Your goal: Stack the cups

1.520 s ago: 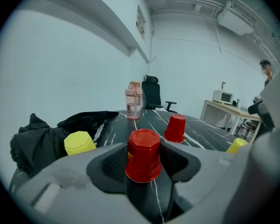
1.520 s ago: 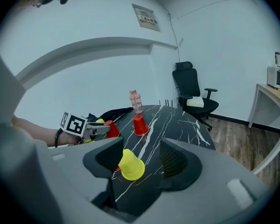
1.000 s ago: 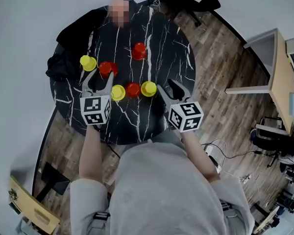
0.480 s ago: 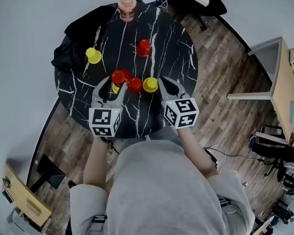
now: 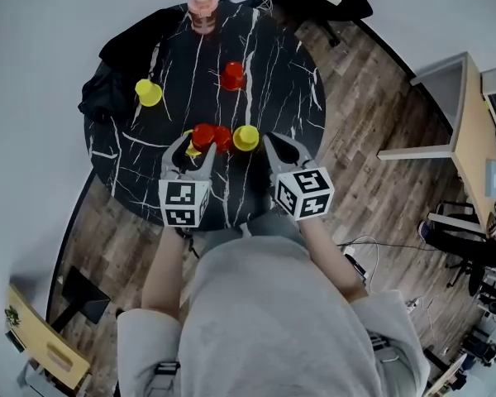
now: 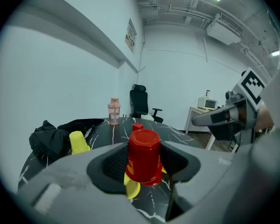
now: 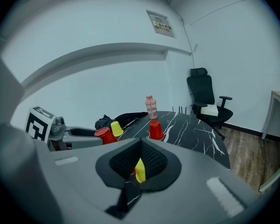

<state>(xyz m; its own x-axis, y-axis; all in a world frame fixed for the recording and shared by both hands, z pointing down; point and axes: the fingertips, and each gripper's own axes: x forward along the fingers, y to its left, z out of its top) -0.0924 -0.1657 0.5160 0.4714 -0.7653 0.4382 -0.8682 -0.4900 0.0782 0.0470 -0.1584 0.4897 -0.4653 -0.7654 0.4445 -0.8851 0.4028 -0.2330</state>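
Gripping an upturned, glossy red plastic cup point(image 6: 143, 155) by its tapered sides, the left hand-held gripper point(image 5: 195, 145) holds it just over a yellow cup point(image 6: 131, 189) on the round, white-veined black marble table point(image 5: 281, 73); the right hand-held gripper point(image 7: 141, 146) is closed and empty, near another yellow cup point(image 5: 246, 137).

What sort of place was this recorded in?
Probably an office or lab: a black swivel chair stands behind the round marble-pattern table, and a light wooden desk sits along the wall.
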